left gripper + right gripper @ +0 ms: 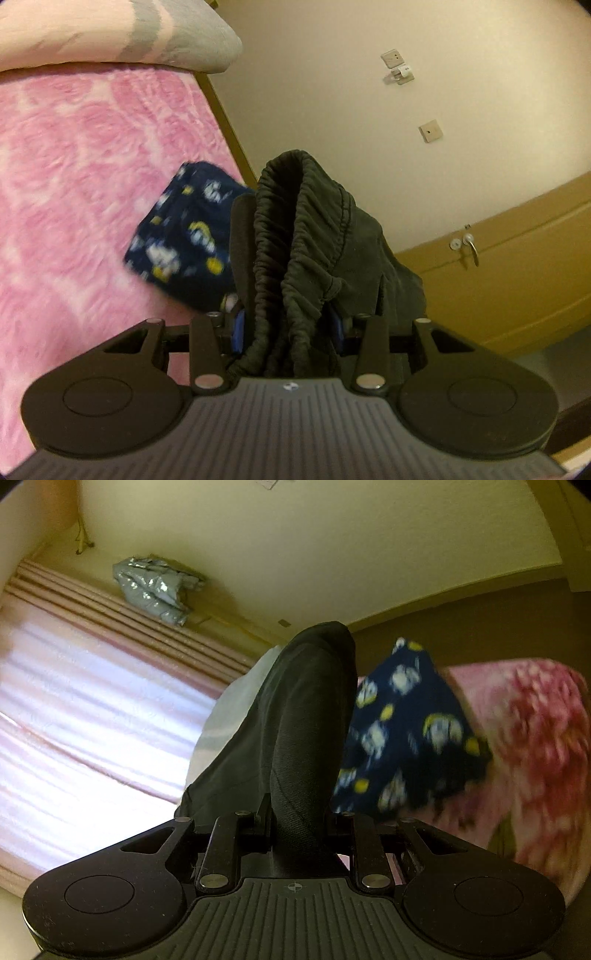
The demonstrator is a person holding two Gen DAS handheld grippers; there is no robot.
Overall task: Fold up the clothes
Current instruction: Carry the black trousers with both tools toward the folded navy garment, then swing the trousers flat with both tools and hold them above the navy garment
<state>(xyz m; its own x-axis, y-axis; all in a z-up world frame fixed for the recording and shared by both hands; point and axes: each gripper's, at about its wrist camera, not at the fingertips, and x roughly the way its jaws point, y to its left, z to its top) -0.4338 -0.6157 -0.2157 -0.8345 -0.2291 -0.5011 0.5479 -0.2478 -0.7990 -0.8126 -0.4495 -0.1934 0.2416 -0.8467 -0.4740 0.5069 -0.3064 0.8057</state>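
Observation:
A dark olive-black garment [314, 236] with a gathered elastic waistband is bunched between the fingers of my left gripper [291, 258], which is shut on it. The cloth hides the fingertips. In the right wrist view another part of the same dark garment [306, 723] drapes over my right gripper [310, 738], whose jaws are shut on it. A folded navy piece with white and yellow prints [184, 236] lies on the pink fluffy blanket [74, 184] just beyond the left gripper. That navy piece [406, 731] shows right of the right gripper, blurred.
A pink and grey pillow [110, 33] lies at the blanket's far end. A yellow wooden bed frame [225, 122] borders the cream wall. Pink curtains [92, 709] hang at the left, with a silver plastic bag [159, 587] above them. A yellow cabinet with a key [469, 247] stands right.

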